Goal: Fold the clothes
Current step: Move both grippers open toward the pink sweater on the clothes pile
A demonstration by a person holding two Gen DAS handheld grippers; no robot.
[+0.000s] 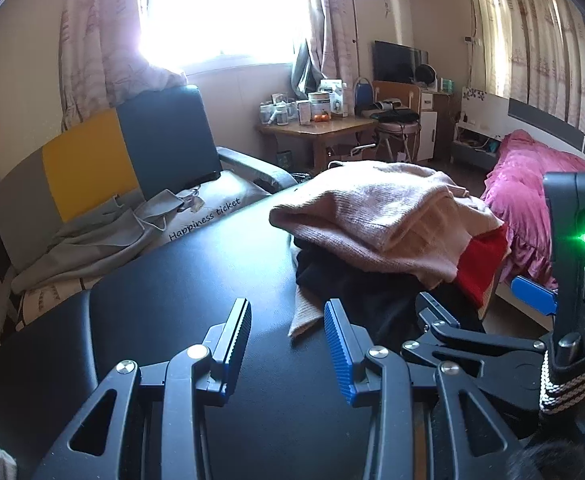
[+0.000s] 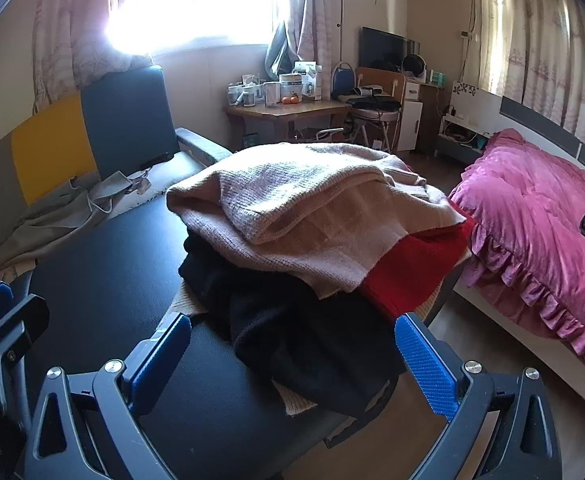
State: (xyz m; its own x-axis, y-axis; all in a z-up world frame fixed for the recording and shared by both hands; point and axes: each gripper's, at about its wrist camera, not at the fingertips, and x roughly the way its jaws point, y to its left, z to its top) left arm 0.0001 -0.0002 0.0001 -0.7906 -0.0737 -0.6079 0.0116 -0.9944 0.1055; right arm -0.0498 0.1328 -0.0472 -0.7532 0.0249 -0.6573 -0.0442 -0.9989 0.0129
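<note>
A pile of clothes lies on the black table: a pale pink knit sweater on top, a red garment and a black garment under it, and a beige piece at the bottom. My left gripper is open just above the table, its fingertips on either side of the beige corner without touching it. My right gripper is wide open at the pile's near edge, with the black garment between its fingers and the pads not pressing it. In the left wrist view the right gripper shows at the right.
A sofa with a grey garment and a printed cushion stands left of the table. A bed with a pink quilt is to the right. A cluttered wooden desk, a stool and a television stand at the far wall.
</note>
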